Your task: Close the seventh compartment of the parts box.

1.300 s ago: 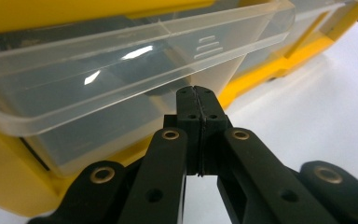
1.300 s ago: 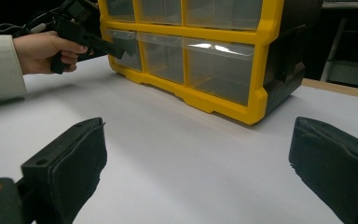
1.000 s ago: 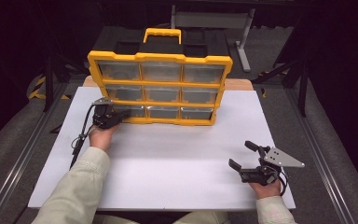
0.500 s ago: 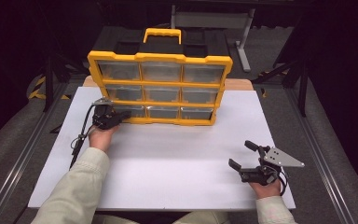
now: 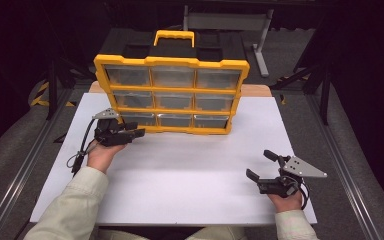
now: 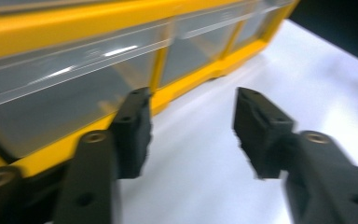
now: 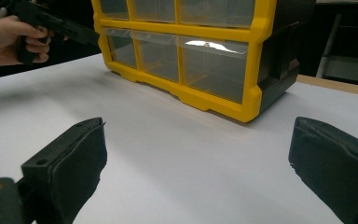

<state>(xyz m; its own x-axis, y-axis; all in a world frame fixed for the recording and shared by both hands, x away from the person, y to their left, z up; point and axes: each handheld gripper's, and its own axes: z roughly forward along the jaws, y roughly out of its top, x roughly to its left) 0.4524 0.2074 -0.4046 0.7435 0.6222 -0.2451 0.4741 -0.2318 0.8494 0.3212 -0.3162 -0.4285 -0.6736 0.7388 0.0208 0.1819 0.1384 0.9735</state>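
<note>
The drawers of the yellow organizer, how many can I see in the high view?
9, in the yellow organizer front: three in the top row, three in the middle row, three in the bottom row. The left claw partly covers the bottom-left drawer.

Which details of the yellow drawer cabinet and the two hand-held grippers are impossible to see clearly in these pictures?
- Drawer contents of the yellow cabinet: high view too small; glare on the clear fronts in the right gripper view.
- Cabinet top rows: cut off by the frame edge in the left gripper view, which is also blurred.
- Left hand-held gripper and bottom-left drawer: contact cannot be told; jaws have just been opening, nothing between them.
- Right hand-held gripper: open; body cut off in its own view.
</note>
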